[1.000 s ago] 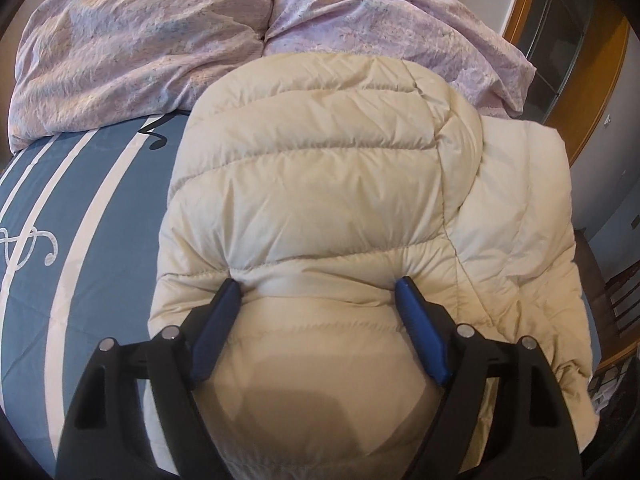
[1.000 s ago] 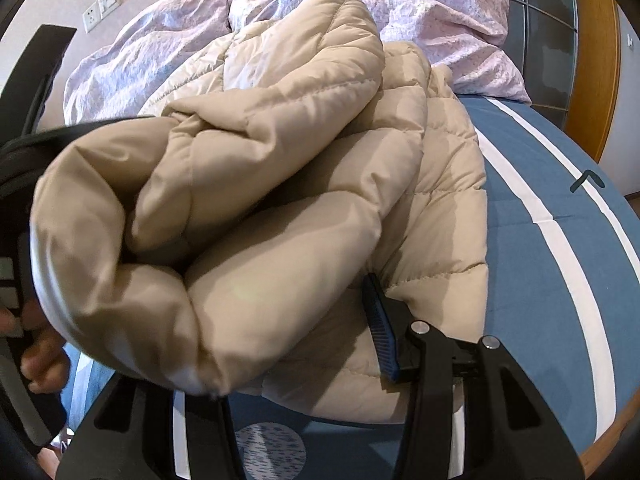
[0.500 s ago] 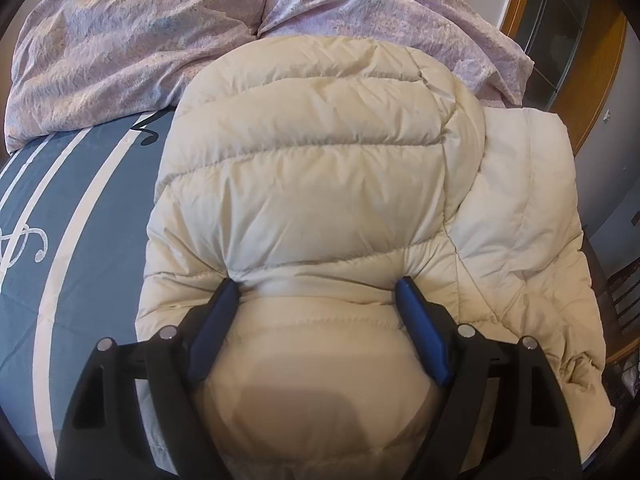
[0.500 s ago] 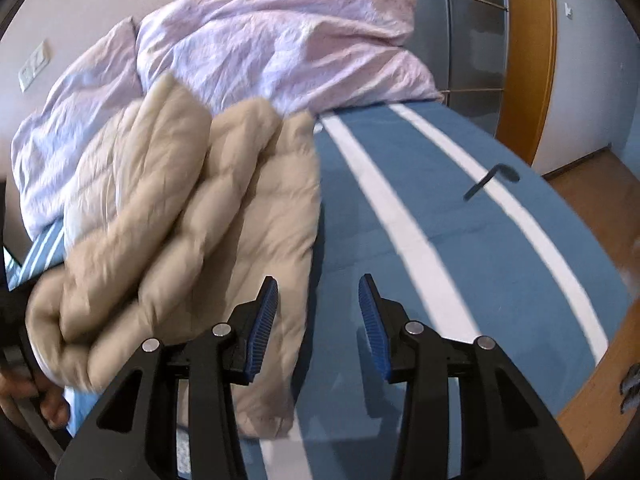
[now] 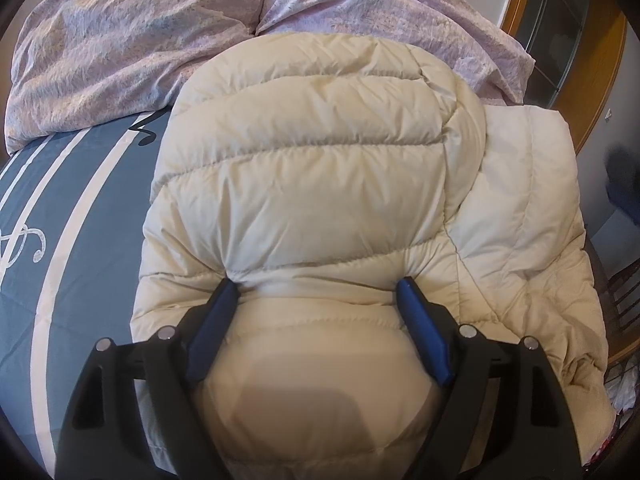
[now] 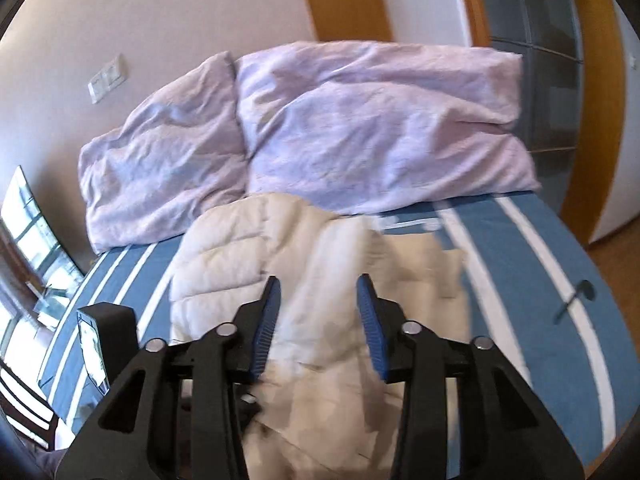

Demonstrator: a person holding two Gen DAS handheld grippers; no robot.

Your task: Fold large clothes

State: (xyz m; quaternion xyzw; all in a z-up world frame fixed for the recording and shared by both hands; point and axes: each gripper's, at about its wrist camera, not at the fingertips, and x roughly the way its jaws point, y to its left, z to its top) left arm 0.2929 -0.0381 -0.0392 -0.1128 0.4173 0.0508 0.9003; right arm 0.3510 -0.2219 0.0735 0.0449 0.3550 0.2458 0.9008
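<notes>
A cream quilted down jacket (image 5: 312,168) lies folded on the blue striped bed sheet (image 5: 80,208). My left gripper (image 5: 318,282) stands wide, its blue pads pressed into a puffy bulge of the jacket's near end. In the right wrist view the jacket (image 6: 224,264) lies flat below and ahead of my right gripper (image 6: 318,279). That gripper hovers above the jacket, and its jaws are closing with nothing between them.
Two lilac pillows (image 6: 360,128) lie at the head of the bed, behind the jacket. A wooden-framed glass door (image 6: 580,80) stands to the right. A black device (image 6: 108,328) sits at the left over the sheet (image 6: 520,280). The bed edge and a chair (image 5: 624,292) are on the right.
My right gripper has let go of the bunched jacket, risen and pulled back; the jacket now lies flat on the bed. The left gripper has kept its place and grip.
</notes>
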